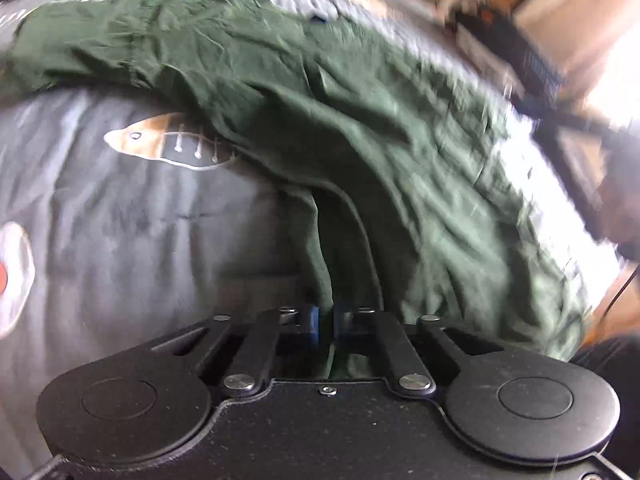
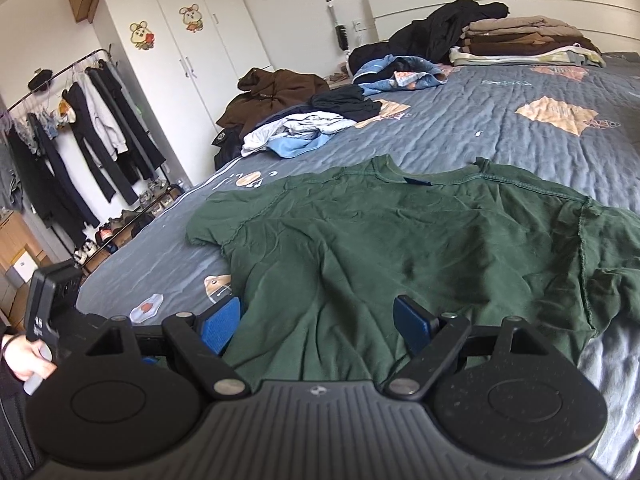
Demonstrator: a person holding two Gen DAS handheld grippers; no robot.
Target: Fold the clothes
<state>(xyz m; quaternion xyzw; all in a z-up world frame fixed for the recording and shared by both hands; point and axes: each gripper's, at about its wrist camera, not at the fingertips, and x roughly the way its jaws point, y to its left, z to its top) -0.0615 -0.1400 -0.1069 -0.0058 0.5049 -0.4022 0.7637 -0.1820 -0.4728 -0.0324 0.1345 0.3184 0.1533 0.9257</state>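
A dark green T-shirt [image 2: 400, 240] lies spread on the grey-blue bedspread [image 2: 460, 136], collar away from me. My right gripper [image 2: 320, 324] is open, its blue pads [image 2: 220, 324] standing either side of the shirt's bottom hem, empty. My left gripper [image 1: 326, 320] is shut on the green T-shirt [image 1: 360, 120], pinching its lower hem so the cloth rises in a fold to the jaws. The left gripper [image 2: 48, 308] also shows at the left edge of the right wrist view, held by a hand.
Loose clothes [image 2: 300, 128] are heaped on the far left of the bed. A folded stack [image 2: 524, 40] sits by the headboard. A white wardrobe [image 2: 192, 60] and a clothes rack [image 2: 80, 140] stand left of the bed.
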